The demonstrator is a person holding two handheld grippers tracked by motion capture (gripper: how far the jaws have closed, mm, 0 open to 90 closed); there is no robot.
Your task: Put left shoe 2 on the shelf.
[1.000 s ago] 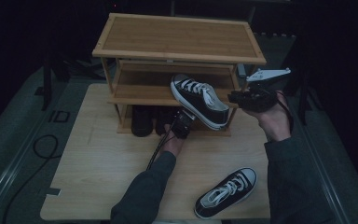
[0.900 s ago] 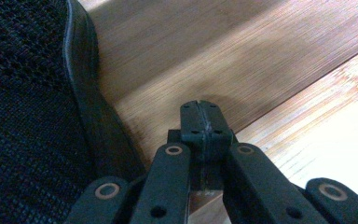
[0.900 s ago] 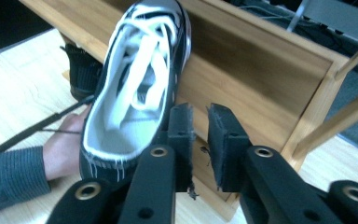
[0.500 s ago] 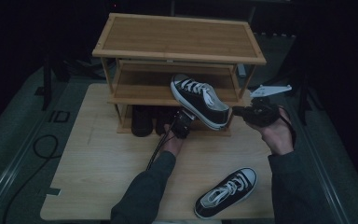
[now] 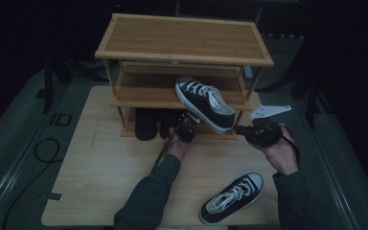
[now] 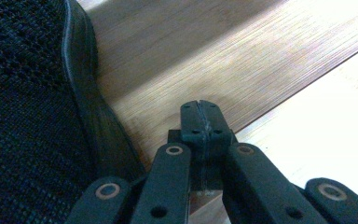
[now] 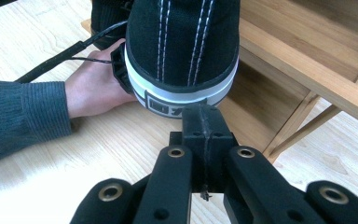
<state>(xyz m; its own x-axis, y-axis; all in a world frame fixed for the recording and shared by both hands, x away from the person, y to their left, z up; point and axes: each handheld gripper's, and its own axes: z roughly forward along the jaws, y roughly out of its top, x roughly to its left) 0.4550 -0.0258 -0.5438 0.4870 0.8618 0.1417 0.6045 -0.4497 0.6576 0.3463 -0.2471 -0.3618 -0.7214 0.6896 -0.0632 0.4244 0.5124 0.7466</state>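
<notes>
On the counter (image 5: 91,191) stands a three-tier wooden shoe rack (image 5: 182,36), the largest item in the high view, and the work in hand is judged to be shelving a pair of black canvas sneakers. One sneaker (image 5: 205,103) sits tilted at the front edge of the middle shelf, toe in over the board and heel hanging out past the lip toward the person; it is judged only part-way placed. Its mate, the second sneaker (image 5: 232,197), lies on the counter near the front edge, well apart from the rack. Dark shoes (image 5: 146,123) occupy the bottom shelf. The left tongs (image 5: 186,128) are held low, below the tilted sneaker and in front of the bottom shelf; in the left gripper view their jaws are clenched on nothing, with a dark mesh shoe close at the left. The right tongs (image 5: 242,129) sit just behind the sneaker's heel; in the right gripper view the jaws are likewise pressed together and empty, just short of the heel or barely touching it, which cannot be settled. Next move, as judged: a level push on the heel to seat the sneaker fully, then collection of the mate. A black heel patch (image 7: 164,108) carries white lettering, not legible. No other writing can be read.
</notes>
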